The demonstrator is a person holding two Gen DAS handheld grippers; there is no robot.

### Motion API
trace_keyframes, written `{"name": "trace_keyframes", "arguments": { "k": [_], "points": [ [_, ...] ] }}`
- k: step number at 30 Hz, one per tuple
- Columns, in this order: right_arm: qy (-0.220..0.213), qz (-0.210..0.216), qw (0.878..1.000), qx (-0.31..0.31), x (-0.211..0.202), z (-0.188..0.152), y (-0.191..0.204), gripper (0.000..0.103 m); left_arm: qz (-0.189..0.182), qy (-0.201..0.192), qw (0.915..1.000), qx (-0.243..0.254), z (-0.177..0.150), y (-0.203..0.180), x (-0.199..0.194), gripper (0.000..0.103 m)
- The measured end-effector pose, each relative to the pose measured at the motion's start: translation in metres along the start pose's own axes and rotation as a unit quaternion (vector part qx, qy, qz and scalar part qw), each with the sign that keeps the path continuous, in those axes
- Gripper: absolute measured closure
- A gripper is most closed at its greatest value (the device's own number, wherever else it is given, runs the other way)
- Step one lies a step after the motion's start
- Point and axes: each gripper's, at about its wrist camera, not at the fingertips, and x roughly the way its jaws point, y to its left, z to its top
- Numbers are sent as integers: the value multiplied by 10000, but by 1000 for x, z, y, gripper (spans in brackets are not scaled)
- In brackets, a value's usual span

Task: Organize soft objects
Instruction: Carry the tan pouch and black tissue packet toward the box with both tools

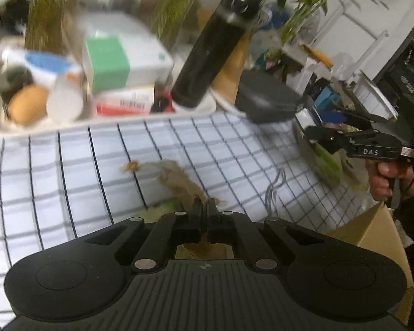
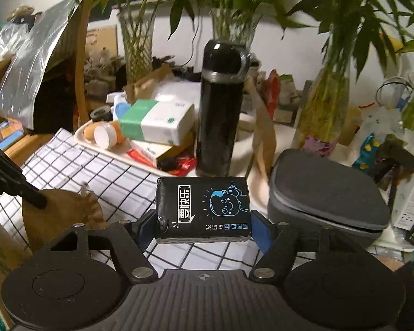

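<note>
In the left wrist view, the left gripper [image 1: 206, 202] is pinched tight on the edge of a brown bag [image 1: 179, 179]. The bag looks thin and floppy, and it hangs down to the checked cloth [image 1: 69, 165] below. The gripper points down at a slant. Off to the right, a hand [image 1: 386, 179] holds the right gripper [image 1: 317, 135] up in the air, near a cardboard box [image 1: 372, 234].

In the right wrist view, the right gripper [image 2: 204, 220] grasps a black tissue pack [image 2: 202, 209] by its two ends. The pack is lifted above the cloth, just in front of a tall black bottle [image 2: 219, 110]. A grey case [image 2: 328, 198] sits to the right. The left gripper reaches in from the left edge, and the brown bag droops under it.

The step looks like getting the bag ready for the pack. Next, the bag mouth likely needs to be open, and the pack must be moved over it.
</note>
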Motion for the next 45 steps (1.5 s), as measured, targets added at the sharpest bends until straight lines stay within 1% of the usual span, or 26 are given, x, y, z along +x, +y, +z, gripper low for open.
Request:
{"name": "trace_keyframes", "arguments": {
  "k": [4, 7, 9, 14, 19, 22, 26, 29, 33, 36, 38, 41, 45],
  "points": [
    [-177, -65, 9997, 130, -18, 3, -3, 30, 256, -327, 9989, 199, 5, -9, -6, 100],
    [-258, 17, 9993, 272, -31, 4, -2, 30, 585, -419, 9963, 469, 8, -18, -9, 100],
    [-262, 66, 9993, 274, -39, 3, 2, 30, 714, -475, 9947, 562, 9, -22, -12, 100],
    [-233, 235, 9990, 287, -55, -1, 14, 30, 1136, -725, 9861, 969, 11, -38, -24, 100],
    [-318, 309, 9987, 251, -76, -7, 25, 30, 1312, -1035, 9806, 1020, 13, -49, -46, 100],
    [-361, 349, 9984, 256, -86, -11, 28, 30, 1366, -1192, 9779, 1046, 14, -57, -58, 100],
    [-395, 427, 9980, 249, -97, -17, 33, 30, 1464, -1378, 9720, 1215, 13, -77, -77, 100],
    [-431, 492, 9977, 199, -107, -20, 39, 30, 1442, -1463, 9705, 1259, 14, -90, -93, 100],
    [-508, 575, 9970, 72, -119, -24, 45, 30, 1300, -1442, 9715, 1360, 11, -110, -110, 100],
    [-596, 661, 9960, 125, -129, -28, 45, 30, 1262, -1420, 9708, 1467, 6, -125, -123, 100],
    [-629, 747, 9951, 162, -135, -32, 45, 30, 1189, -1402, 9719, 1468, 1, -132, -132, 100],
    [-640, 781, 9948, 118, -143, -36, 49, 30, 1207, -1346, 9719, 1507, -8, -142, -143, 100],
    [-786, 934, 9924, 145, -157, -40, 54, 30, 1195, -1222, 9722, 1604, -23, -154, -155, 100]
  ]
}}
